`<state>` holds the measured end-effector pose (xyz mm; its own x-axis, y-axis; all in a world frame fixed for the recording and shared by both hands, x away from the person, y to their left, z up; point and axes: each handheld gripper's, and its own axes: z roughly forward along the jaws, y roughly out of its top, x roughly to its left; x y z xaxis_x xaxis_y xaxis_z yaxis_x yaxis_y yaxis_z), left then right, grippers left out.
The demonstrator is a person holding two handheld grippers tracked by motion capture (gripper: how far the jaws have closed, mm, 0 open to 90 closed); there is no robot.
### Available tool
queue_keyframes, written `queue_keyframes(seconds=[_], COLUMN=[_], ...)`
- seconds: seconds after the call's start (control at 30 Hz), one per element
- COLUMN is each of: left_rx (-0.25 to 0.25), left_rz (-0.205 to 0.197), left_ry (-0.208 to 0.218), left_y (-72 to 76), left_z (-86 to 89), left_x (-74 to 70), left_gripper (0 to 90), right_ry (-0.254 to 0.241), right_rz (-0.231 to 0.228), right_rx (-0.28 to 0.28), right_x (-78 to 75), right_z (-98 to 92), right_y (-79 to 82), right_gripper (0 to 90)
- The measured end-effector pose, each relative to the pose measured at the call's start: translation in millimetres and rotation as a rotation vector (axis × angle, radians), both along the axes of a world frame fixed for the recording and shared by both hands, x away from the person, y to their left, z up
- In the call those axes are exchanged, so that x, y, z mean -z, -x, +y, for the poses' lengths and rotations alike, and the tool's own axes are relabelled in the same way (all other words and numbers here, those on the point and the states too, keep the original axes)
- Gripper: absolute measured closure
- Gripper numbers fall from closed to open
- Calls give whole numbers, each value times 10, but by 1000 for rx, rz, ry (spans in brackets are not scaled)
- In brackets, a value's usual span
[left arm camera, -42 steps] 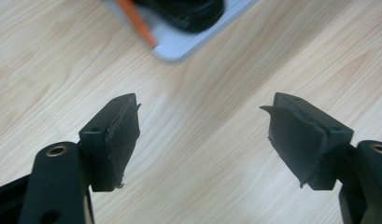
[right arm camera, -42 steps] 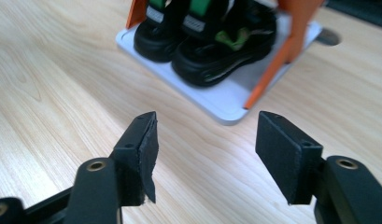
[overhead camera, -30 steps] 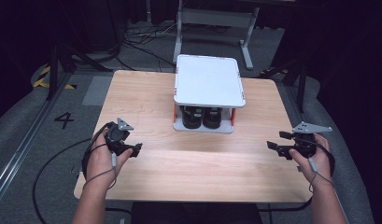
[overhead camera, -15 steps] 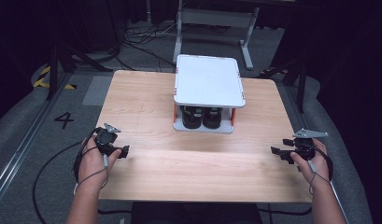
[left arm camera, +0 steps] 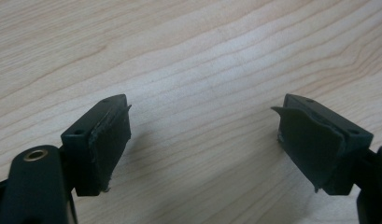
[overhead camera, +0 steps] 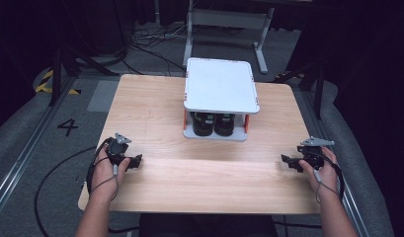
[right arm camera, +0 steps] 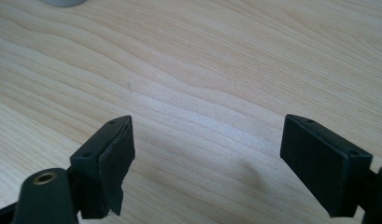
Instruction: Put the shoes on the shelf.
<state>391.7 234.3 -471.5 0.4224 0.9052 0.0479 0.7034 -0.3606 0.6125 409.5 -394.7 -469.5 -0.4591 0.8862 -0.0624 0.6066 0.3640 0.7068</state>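
Both grippers, left gripper (overhead camera: 136, 161) and right gripper (overhead camera: 286, 161), sit open and empty near the table (overhead camera: 209, 177) edge; the white rack (overhead camera: 218, 86) far behind is untouched.

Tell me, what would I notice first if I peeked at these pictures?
Probably the white two-level plastic rack at the far middle of the pale wooden table, with two black round containers tucked under its top. Next, the open black left gripper and open black right gripper, resting near the table's side edges.
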Motion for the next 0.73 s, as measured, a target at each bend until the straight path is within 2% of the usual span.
queue_keyframes(seconds=[0.13,0.2,0.23,0.27,0.3,0.33,0.43,0.53,0.6,0.73], left_rx=[33,61,65,46,9,-20,-26,-37,-50,-70], left_rz=[-27,-43,-52,-42,-29,-23,-25,-23,-27,-27], left_ry=[24,40,62,91,72,77,74,72,75,79], left_y=[-25,-37,-46,-62,-84,-89,-88,-78,-70,-54], left_z=[24,24,17,9,0,-7,-11,-17,-25,-39], left_x=[38,63,90,114,116,118,117,116,118,119], left_gripper=[158,146,129,93,49,0,0,0,0,1], right_ry=[0,10,-11,-39,-54,-73,-71,-66,-66,-67], right_rz=[1,44,46,54,46,15,18,27,30,32], right_rx=[-25,-47,-46,-44,-45,-66,-140,-258,-286,-288], right_x=[45,92,110,127,146,185,188,191,193,193], right_z=[24,34,39,43,48,34,-26,-113,-127,-126], right_y=[-42,-64,-68,-73,-71,-56,-37,-63,-90,-96], right_gripper=[167,145,135,117,83,66,63,34,23,22])
